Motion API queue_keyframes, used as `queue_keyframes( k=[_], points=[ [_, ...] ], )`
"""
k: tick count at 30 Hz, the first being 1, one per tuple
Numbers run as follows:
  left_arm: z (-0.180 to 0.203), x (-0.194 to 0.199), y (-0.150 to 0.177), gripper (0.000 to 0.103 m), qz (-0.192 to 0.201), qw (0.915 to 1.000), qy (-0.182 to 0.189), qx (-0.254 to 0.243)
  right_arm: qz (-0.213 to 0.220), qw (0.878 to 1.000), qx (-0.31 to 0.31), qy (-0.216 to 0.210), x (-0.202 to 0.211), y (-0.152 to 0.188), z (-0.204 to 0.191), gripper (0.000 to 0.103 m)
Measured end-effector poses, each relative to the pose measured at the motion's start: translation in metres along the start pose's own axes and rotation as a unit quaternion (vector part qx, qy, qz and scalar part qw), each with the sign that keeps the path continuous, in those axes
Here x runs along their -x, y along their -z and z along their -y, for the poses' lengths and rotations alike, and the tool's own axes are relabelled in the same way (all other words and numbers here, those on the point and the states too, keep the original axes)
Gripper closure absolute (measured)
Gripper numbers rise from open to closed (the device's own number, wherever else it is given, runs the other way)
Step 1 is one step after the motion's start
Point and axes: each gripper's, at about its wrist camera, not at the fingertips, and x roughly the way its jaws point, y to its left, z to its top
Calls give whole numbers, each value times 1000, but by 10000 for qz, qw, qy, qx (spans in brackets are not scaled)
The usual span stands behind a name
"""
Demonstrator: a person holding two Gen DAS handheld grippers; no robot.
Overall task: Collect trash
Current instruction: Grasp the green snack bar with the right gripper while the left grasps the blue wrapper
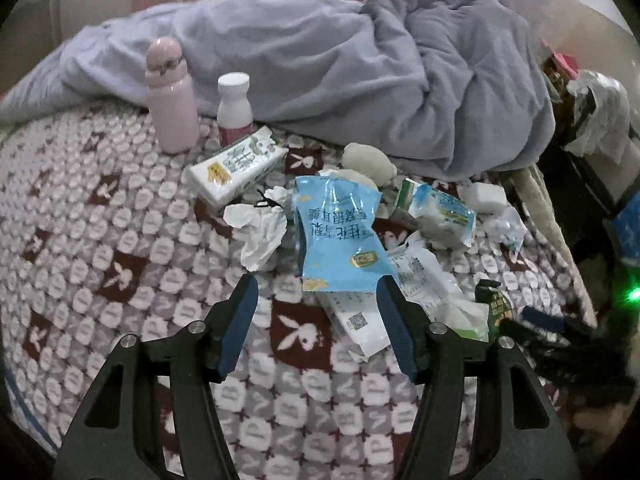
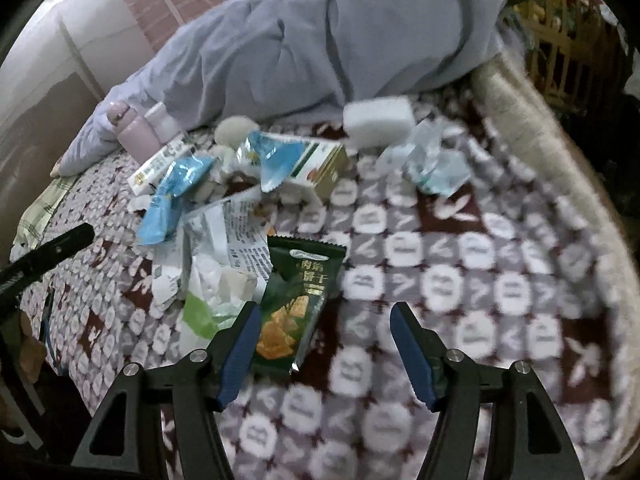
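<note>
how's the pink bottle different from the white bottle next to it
The pink flask-style bottle is taller and wider than the small white plastic bottle. The pink bottle has a rounded, domed pink lid; the white bottle has a flat white screw cap and a pinkish label. Both stand upright, side by side against the grey-blue duvet.

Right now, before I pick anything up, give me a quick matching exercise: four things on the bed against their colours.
Things:
1. flask
2. snack packet
3. big wrapper
4. crumpled tissue

Colours:
A. white
B. dark green
C. pink
D. light blue

Pairs: 1-C, 2-B, 3-D, 4-A
</note>
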Motion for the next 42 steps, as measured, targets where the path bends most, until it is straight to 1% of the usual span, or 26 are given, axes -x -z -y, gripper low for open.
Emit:
queue_keyframes(
  k=[3, 5, 6, 7, 9, 10, 11, 13, 14, 17, 20, 21, 24, 28, 32, 38, 41, 42],
  points=[
    [1, -10, -6, 42, -37, 10000, 40, 84, -97, 9999, 32, 42, -15, -2, -6, 39],
    [5, -21, -12, 42, -88, 9999, 63, 110, -41, 9998, 135, 126, -22, -4, -10, 39],
    [7, -26, -14, 42, -117, 9998, 81, 109, -17, 9996, 202, 184, -24, -5, -12, 40],
    [11, -33, -18, 42, -145, 9998, 104, 86, 10, 9995, 255, 206, -25, -5, -12, 44],
    [18, -45, -24, 42, -170, 9998, 56, 18, 105, 9988, 399, 260, -24, -5, -14, 62],
    [21, -52, -26, 42, -193, 9998, 21, 2, 157, 9984, 474, 256, -22, -5, -14, 69],
    [22, -58, -28, 42, -210, 9998, 19, 4, 190, 9983, 501, 240, -21, -6, -12, 77],
    [27, -71, -31, 42, -274, 9996, -13, -13, 260, 9984, 466, 199, -15, -7, -5, 79],
    [28, -76, -32, 42, -298, 9996, -28, -13, 311, 9983, 445, 190, -12, -8, -2, 82],
    [28, -90, -36, 43, -372, 9993, 32, 42, 421, 9984, 361, 122, -2, -8, 8, 83],
    [26, -86, -38, 58, -302, 9994, 187, 38, 498, 9982, 341, 34, 5, -9, 12, 83],
    [26, -82, -38, 66, -286, 9994, 205, 17, 526, 9980, 340, 4, 7, -10, 12, 83],
    [21, -65, -38, 73, -280, 9985, 459, 36, 640, 9973, 345, -86, 16, -10, 10, 83],
    [23, -35, -38, 74, -81, 9975, 693, -60, 734, 9965, 349, -172, 31, -9, 12, 83],
    [35, -9, -35, 74, 71, 9957, 913, -160, 812, 9958, 364, -212, 44, -7, 10, 83],
    [73, 11, -23, 74, 229, 9934, 1038, -421, 962, 9949, 185, -246, 67, 0, 25, 83],
    [94, 20, -13, 74, 416, 9913, 1048, -673, 1046, 9943, 175, -138, 78, 5, 31, 83],
    [100, 21, -11, 74, 373, 9900, 1155, -721, 1052, 9943, 157, -108, 81, 6, 34, 83]
  ],
)
